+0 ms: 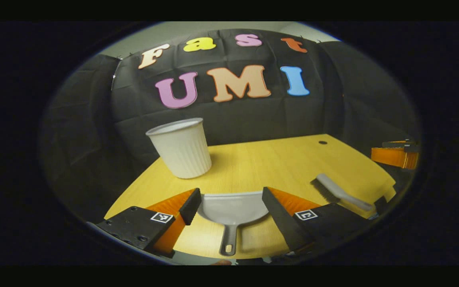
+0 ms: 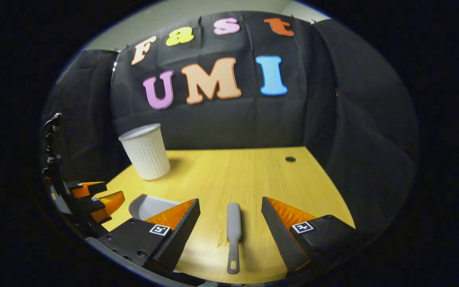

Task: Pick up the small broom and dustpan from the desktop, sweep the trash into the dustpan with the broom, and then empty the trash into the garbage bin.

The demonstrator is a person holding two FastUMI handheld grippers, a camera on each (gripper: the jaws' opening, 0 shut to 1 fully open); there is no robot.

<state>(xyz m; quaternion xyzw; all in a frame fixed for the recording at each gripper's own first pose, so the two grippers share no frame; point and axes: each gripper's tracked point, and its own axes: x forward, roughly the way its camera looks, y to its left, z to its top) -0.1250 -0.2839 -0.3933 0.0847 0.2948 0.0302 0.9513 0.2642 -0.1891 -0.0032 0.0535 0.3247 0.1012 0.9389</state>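
A grey dustpan (image 1: pixel 232 208) lies flat on the yellow desktop (image 1: pixel 277 163), its handle pointing toward me. My left gripper (image 1: pixel 230 194) stands open, one finger on each side of the pan and neither touching it. The small grey broom (image 2: pixel 233 225) lies on the desk to the right of the pan, handle toward me. My right gripper (image 2: pixel 230 202) is open, and the broom lies in the gap between its fingers. In the left gripper view the broom (image 1: pixel 339 193) shows its dark bristles. A white ribbed garbage bin (image 1: pixel 181 147) stands upright at the back left.
The bin (image 2: pixel 145 151) stands near the desk's far left corner by the black cloth wall. A small dark hole (image 2: pixel 290 159) marks the desktop at the back right. The left gripper (image 2: pixel 90 199) shows at the left edge beside the dustpan (image 2: pixel 146 205). The right gripper (image 1: pixel 397 155) shows at the far right.
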